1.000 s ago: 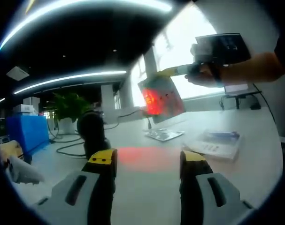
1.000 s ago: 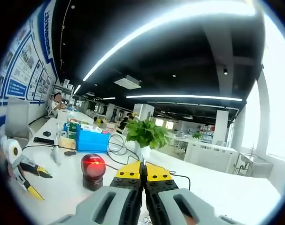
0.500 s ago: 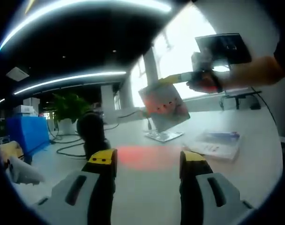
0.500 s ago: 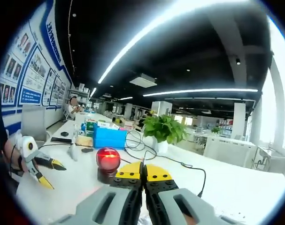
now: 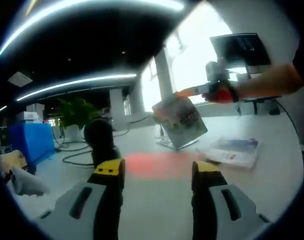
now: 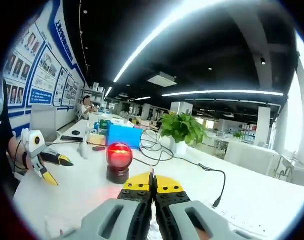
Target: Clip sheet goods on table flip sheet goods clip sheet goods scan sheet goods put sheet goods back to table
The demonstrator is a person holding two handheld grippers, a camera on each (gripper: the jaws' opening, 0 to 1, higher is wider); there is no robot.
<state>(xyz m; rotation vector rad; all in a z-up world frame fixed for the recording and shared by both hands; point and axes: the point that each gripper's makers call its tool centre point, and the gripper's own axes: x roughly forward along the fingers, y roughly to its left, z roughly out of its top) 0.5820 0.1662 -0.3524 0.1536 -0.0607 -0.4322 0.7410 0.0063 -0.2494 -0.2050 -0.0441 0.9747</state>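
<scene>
In the left gripper view my left gripper stands open over the white table, nothing between its jaws. My right gripper comes in from the upper right, held by a hand, and is shut on the top edge of a flat printed packet of sheet goods that hangs tilted in the air. A black scanner stands left of the packet and throws a red glow on the table. In the right gripper view my right gripper has its jaws pressed together, facing the scanner's red lamp.
Another packet lies on the table at right, and one more under the hanging packet. A monitor stands behind. A blue box, a potted plant and cables sit beyond the scanner. The left gripper shows at left.
The right gripper has carried the packet down and to the right, out of the scanner's red light; the red patch on the packet is gone. The left gripper has not moved.
</scene>
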